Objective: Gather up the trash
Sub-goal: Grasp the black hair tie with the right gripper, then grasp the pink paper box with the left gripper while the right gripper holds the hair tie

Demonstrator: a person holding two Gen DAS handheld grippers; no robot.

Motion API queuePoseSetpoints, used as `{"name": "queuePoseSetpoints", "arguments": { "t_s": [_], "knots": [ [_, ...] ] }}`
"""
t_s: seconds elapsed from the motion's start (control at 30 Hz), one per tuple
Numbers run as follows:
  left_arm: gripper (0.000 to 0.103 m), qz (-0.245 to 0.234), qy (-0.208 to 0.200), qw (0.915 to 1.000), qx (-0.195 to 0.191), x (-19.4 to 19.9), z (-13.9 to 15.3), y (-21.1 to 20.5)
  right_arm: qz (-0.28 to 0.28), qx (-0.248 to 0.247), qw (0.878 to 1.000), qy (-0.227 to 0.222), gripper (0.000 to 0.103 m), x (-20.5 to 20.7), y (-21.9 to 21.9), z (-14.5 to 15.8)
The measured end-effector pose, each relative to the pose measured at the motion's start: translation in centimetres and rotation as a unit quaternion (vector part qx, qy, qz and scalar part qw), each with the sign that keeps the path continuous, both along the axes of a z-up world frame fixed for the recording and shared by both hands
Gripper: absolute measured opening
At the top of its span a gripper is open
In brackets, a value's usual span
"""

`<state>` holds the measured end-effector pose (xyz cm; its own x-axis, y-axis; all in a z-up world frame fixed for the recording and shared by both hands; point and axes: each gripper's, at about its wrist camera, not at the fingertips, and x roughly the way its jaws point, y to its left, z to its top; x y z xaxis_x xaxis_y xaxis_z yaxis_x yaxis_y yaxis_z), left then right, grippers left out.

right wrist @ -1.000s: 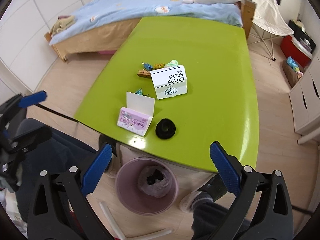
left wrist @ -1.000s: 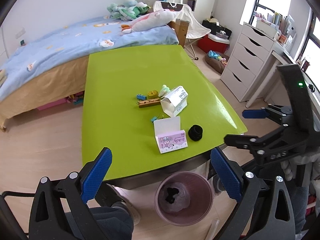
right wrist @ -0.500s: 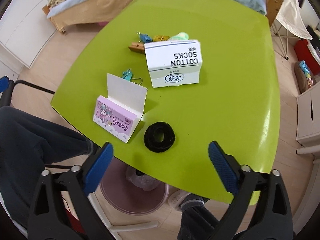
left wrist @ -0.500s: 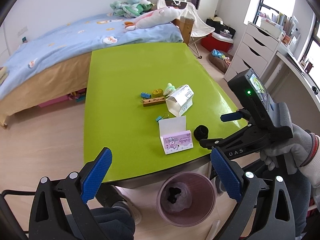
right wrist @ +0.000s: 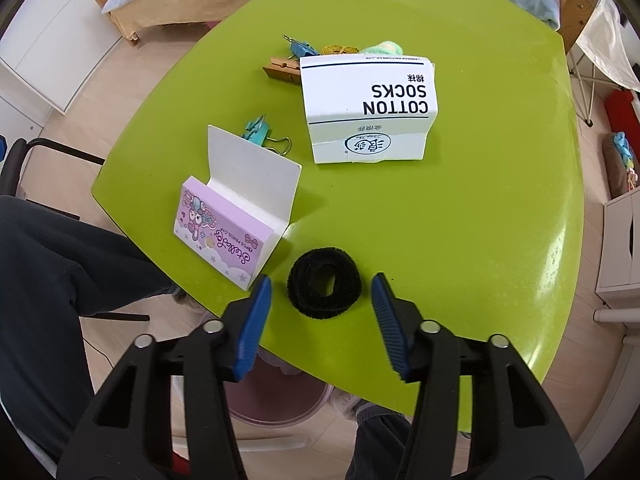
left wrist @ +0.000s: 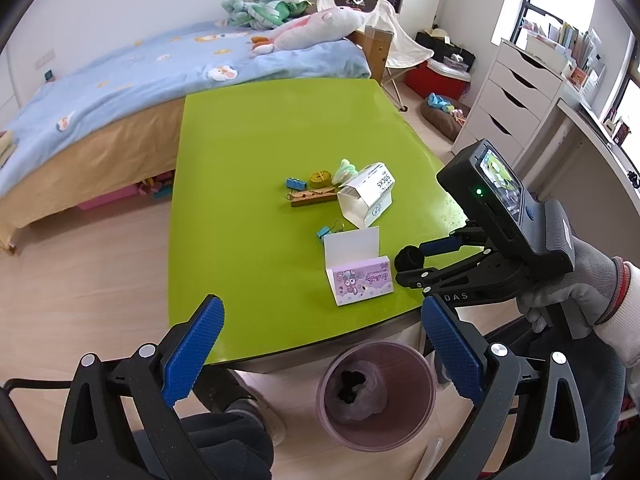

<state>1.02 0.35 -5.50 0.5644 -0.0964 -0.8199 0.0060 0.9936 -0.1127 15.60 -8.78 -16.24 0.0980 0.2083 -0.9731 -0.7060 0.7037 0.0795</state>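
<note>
A black fuzzy ring (right wrist: 325, 282) lies near the front edge of the green table (right wrist: 472, 208). My right gripper (right wrist: 322, 312) is open, with its fingers either side of the ring, apart from it; it also shows in the left wrist view (left wrist: 416, 258). An open pink box (right wrist: 232, 220) lies left of the ring, and a white "COTTON SOCKS" box (right wrist: 368, 112) lies further back. My left gripper (left wrist: 320, 344) is open and empty, held off the table's front edge above a pink bin (left wrist: 376, 392).
Binder clips (right wrist: 260, 132), a wooden clothespin (right wrist: 282, 70) and small yarn pieces (left wrist: 320, 178) lie on the table. A bed (left wrist: 160, 76) stands behind it, white drawers (left wrist: 516, 100) to the right. My legs and a chair (right wrist: 24, 160) are at the left.
My right gripper has moved down and forward to the black ring and narrowed around it. The left gripper has barely moved.
</note>
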Motion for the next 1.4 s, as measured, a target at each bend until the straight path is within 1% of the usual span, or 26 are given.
{"name": "queuePoseSetpoints", "arguments": {
  "t_s": [0.1, 0.13, 0.3, 0.43, 0.63, 0.87, 1.0, 1.17, 1.4],
  "knots": [
    [0.095, 0.000, 0.001, 1.0000, -0.001, 0.1, -0.1, 0.1, -0.002, 0.000, 1.000, -0.003, 0.038, 0.1, 0.0, 0.2],
    [0.095, 0.000, 0.002, 1.0000, -0.002, 0.1, -0.1, 0.1, -0.004, 0.000, 1.000, -0.004, 0.033, 0.1, 0.0, 0.2],
    [0.095, 0.000, 0.004, 1.0000, -0.001, 0.3, -0.3, 0.1, -0.013, 0.009, 1.000, -0.006, 0.028, -0.4, -0.4, 0.3],
    [0.095, -0.003, 0.006, 1.0000, 0.000, 0.5, -0.4, -0.1, -0.029, 0.022, 0.999, -0.009, 0.028, -0.5, -1.1, 0.8],
    [0.095, -0.008, 0.012, 0.9999, 0.007, 1.6, -0.6, -0.7, -0.071, 0.053, 0.996, -0.016, 0.028, -1.0, -2.6, 2.6],
    [0.095, -0.010, 0.034, 0.9993, 0.008, 3.9, -1.8, -2.0, -0.098, 0.068, 0.992, -0.029, 0.028, -1.6, -4.3, 4.6],
    [0.095, -0.005, 0.053, 0.9985, 0.008, 5.5, -3.1, -2.8, -0.108, 0.067, 0.991, -0.036, 0.028, -1.7, -5.1, 5.1],
    [0.095, 0.005, 0.086, 0.9963, 0.005, 7.4, -5.4, -3.6, -0.118, 0.069, 0.990, -0.038, 0.027, -1.7, -6.3, 5.3],
    [0.095, 0.035, 0.125, 0.9915, 0.011, 9.4, -8.3, -4.5, -0.126, 0.071, 0.989, -0.038, 0.027, -1.6, -7.0, 5.4]
  ]
}}
